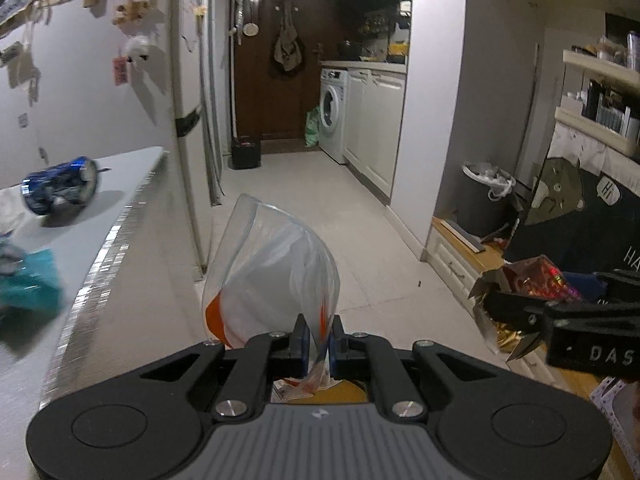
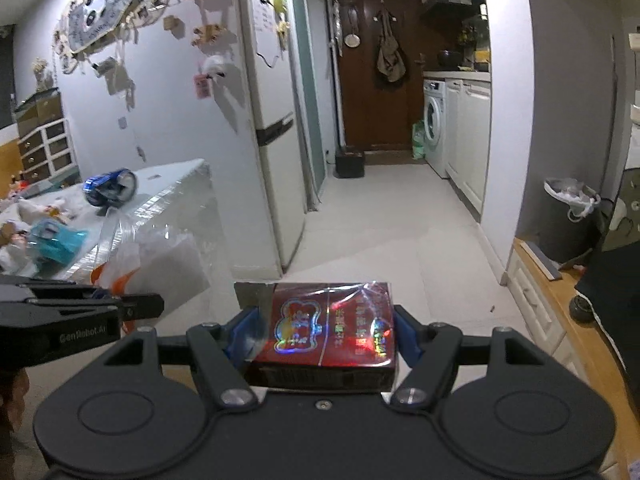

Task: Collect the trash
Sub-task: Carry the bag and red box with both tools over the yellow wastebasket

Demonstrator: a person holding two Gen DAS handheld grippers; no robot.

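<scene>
My left gripper (image 1: 319, 330) is shut on the edge of a clear plastic bag (image 1: 272, 264) with an orange mark, held upright with its mouth open; the bag also shows in the right wrist view (image 2: 160, 256). My right gripper (image 2: 324, 324) is shut on a red cigarette pack (image 2: 328, 332) with shiny wrap; in the left wrist view the pack (image 1: 536, 280) hangs to the right of the bag, apart from it. A crushed blue can (image 1: 60, 190) lies on the white table (image 1: 120, 200) to the left, also in the right wrist view (image 2: 110, 192).
A teal wrapper (image 2: 56, 240) and other litter lie on the table. A lined dark trash bin (image 2: 568, 220) stands at the right wall by a wooden bench (image 2: 560, 292). A fridge (image 2: 272, 120) stands past the table. The tiled hallway floor (image 2: 380, 220) runs to a brown door.
</scene>
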